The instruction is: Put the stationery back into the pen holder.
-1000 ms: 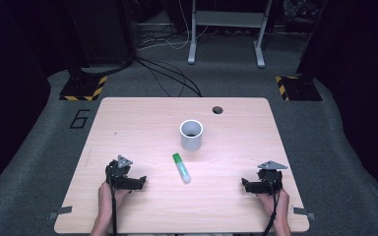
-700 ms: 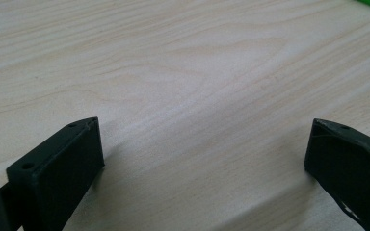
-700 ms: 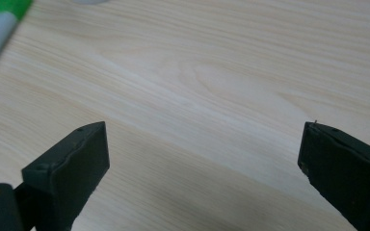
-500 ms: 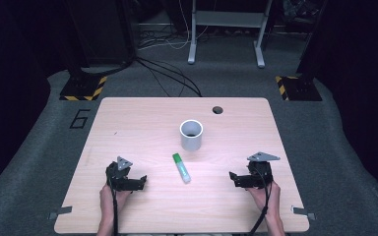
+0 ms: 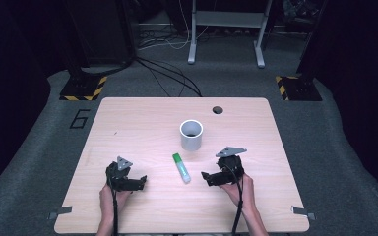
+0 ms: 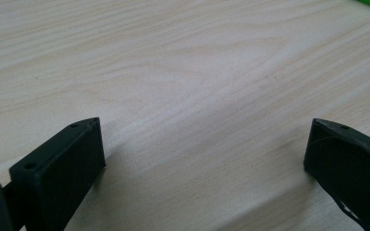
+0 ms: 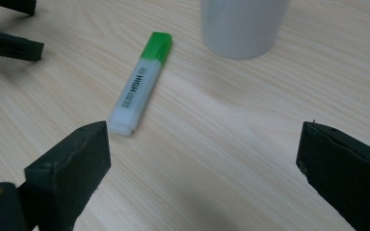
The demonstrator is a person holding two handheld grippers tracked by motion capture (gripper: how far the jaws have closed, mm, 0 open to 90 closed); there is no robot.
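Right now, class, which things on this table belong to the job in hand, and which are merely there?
Job in hand:
- green-capped highlighter, lying flat
- right gripper, jaws open, facing it
- white cup, upright just beyond

Merely there:
- left gripper, jaws open over bare wood
- table's cable hole

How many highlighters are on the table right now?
1. The highlighter lies flat mid-table, just in front of the cup, between the two grippers. Nothing hidden that I can see.

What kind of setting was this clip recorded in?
Probably a lab or recording studio, not a home: a bare light wooden table stands on grey carpet among black-and-yellow striped stand bases, loose black floor cables and a grey metal frame against dark surroundings.
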